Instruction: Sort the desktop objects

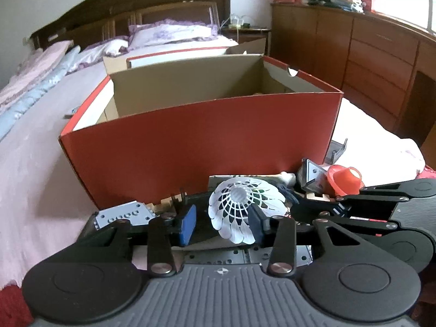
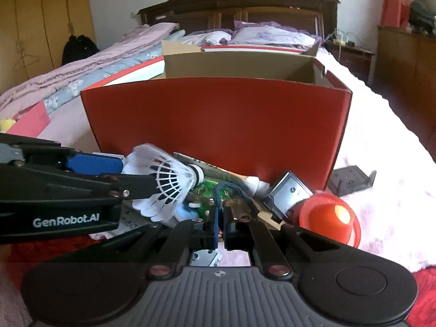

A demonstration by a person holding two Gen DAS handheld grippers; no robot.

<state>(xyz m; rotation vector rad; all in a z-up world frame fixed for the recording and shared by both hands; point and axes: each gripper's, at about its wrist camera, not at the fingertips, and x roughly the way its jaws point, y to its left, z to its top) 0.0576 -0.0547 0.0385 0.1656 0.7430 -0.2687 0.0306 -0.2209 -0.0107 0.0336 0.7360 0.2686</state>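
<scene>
A white shuttlecock (image 1: 239,207) lies on a pile of small items in front of the red shoebox (image 1: 201,147). My left gripper (image 1: 223,218) straddles it. The skirt rests against the right blue pad, and a gap shows at the left pad. In the right wrist view the shuttlecock (image 2: 166,182) is blurred between the left gripper's (image 2: 136,175) fingers. My right gripper (image 2: 222,218) is shut, and a dark blue cord (image 2: 218,199) runs down into its pads. It enters the left wrist view from the right, as the right gripper (image 1: 299,205).
The pile holds a red round cap (image 2: 329,218), a shiny metal bracket (image 2: 288,193), a white tube (image 2: 256,184), a green packet (image 2: 209,188) and a perforated metal plate (image 1: 122,214). A black bracket (image 2: 351,179) lies on the pink bedsheet (image 1: 35,169). Wooden cabinets (image 1: 376,54) stand at the right.
</scene>
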